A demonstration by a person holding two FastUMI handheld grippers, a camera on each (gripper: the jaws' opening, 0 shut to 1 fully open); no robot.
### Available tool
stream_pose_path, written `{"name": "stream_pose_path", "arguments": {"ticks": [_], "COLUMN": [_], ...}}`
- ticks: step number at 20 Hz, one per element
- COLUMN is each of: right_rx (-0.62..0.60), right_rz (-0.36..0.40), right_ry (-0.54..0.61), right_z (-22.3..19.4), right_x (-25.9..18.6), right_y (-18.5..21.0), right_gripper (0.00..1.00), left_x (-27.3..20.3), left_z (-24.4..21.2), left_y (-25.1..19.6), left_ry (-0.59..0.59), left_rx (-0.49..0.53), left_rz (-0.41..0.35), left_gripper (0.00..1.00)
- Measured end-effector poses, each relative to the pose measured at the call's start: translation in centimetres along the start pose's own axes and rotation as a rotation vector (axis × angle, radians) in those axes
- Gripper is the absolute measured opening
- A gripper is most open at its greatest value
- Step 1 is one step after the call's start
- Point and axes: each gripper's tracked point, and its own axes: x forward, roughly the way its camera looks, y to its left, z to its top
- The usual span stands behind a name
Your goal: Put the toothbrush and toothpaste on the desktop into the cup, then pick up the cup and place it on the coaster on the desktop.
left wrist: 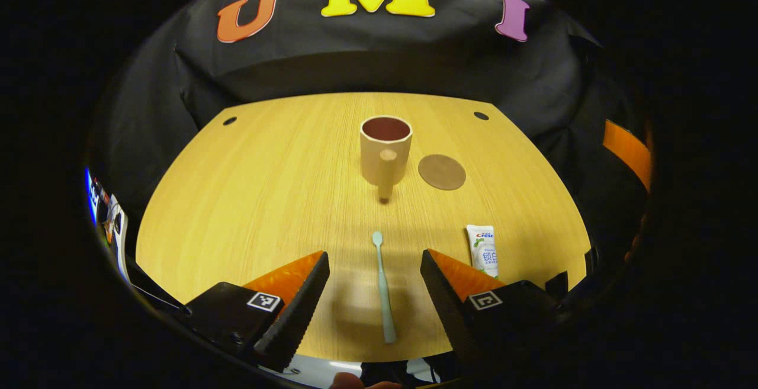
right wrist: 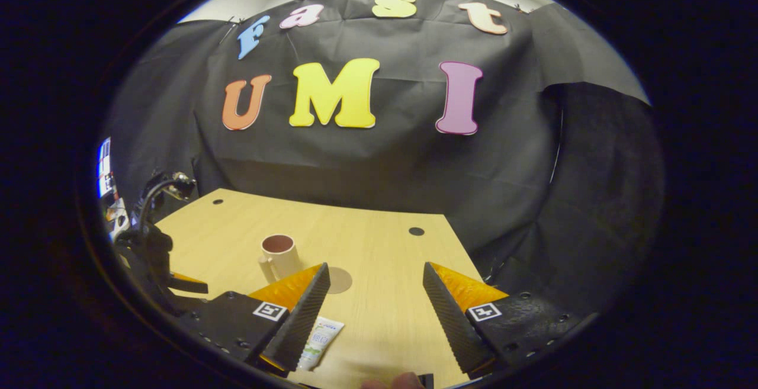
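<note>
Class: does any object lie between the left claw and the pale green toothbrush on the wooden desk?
Nothing visible does. The pale green toothbrush lies flat on the wooden desk between the open left claw's fingers, with bare desk around it.

Toothpaste (right wrist: 320,341) partly hidden behind the right gripper's left finger; coaster (right wrist: 340,280) edge likewise covered.

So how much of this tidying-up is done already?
Nothing is finished. The toothbrush and toothpaste lie on the desk, and the cup stands beside the coaster. The left tongs are open astride the toothbrush; the right tongs are open, empty.
</note>
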Motion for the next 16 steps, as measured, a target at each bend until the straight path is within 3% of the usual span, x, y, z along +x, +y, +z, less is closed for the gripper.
{"name": "stream_pose_path", "arguments": {"ticks": [4, 12, 13, 14, 15, 16], "right_rx": [-0.020, -0.016, -0.017, -0.015, -0.011, -0.009], "right_rz": [-0.005, -0.006, -0.010, -0.014, -0.017, -0.021], "right_ry": [0.033, 0.077, 0.079, 0.082, 0.085, 0.087], "right_z": [-1.4, -3.0, -3.1, -3.1, -3.1, -3.2], "right_x": [0.1, -0.2, -0.1, -0.1, 0.0, 0.0], "right_y": [0.2, 0.3, 0.1, 0.0, -0.1, -0.2], "right_gripper": [0.95, 0.95, 0.95, 0.95, 0.95, 0.95], "left_x": [2.6, 4.9, 5.1, 5.2, 5.3, 5.4], "left_z": [-1.6, -2.4, -2.5, -2.6, -2.7, -2.8], "left_y": [0.2, 0.1, 0.0, 0.0, -0.1, -0.1], "left_ry": [0.072, 0.146, 0.152, 0.162, 0.167, 0.174], "left_rx": [-0.031, -0.031, -0.036, -0.042, -0.046, -0.046], "left_rz": [0.013, 0.020, 0.021, 0.021, 0.020, 0.019], "left_gripper": [0.96, 0.76, 0.68, 0.70, 0.61, 0.59]}}
